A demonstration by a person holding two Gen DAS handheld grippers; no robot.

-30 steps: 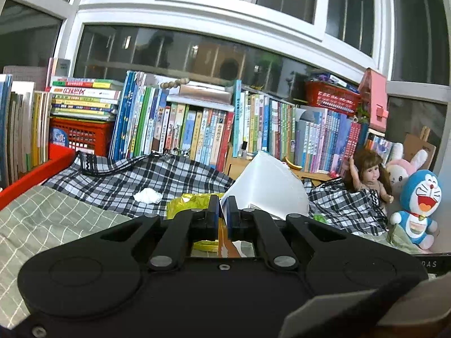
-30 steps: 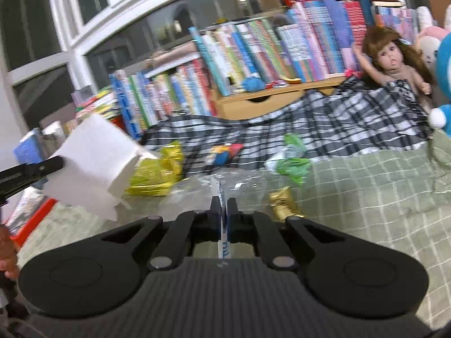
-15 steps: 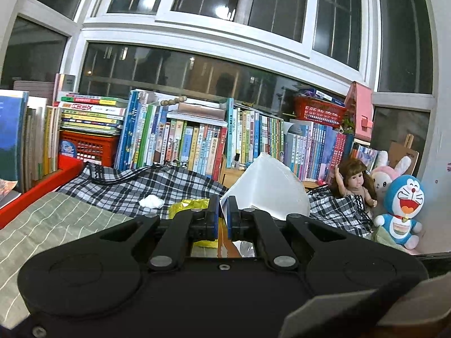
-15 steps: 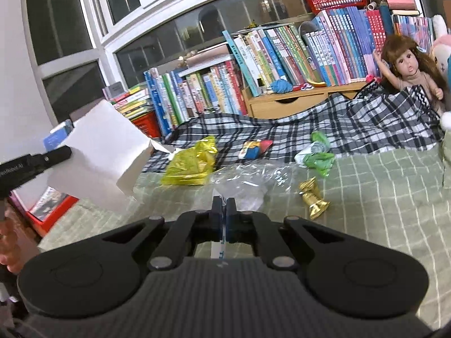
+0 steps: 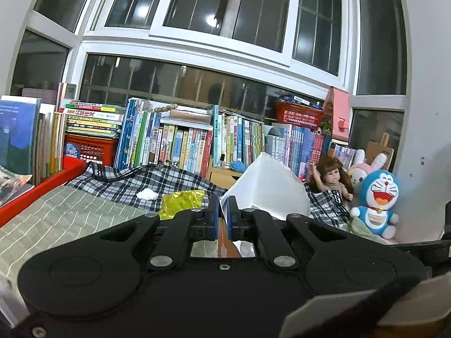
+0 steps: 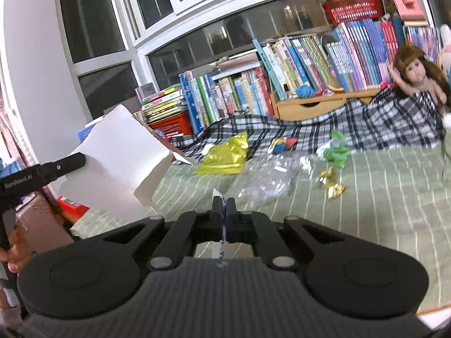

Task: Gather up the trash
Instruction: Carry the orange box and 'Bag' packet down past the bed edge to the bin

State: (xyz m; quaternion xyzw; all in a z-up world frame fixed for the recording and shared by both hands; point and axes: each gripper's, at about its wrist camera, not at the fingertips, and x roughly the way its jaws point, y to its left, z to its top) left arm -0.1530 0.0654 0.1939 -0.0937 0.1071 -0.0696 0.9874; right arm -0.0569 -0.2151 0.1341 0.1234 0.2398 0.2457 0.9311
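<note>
We hold a thin wrapper strip [image 6: 222,197] pinched in our right gripper [image 6: 224,201]; it looks light and limp. Our left gripper [image 5: 222,201] clamps the stiff white paper box [image 5: 267,186] by 1 wall, beside the bed [image 6: 380,197], with open room above.

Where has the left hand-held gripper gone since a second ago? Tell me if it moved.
Yes. The left hand-held gripper backed away from the row of upright books, which now looks smaller, with more window above.
</note>
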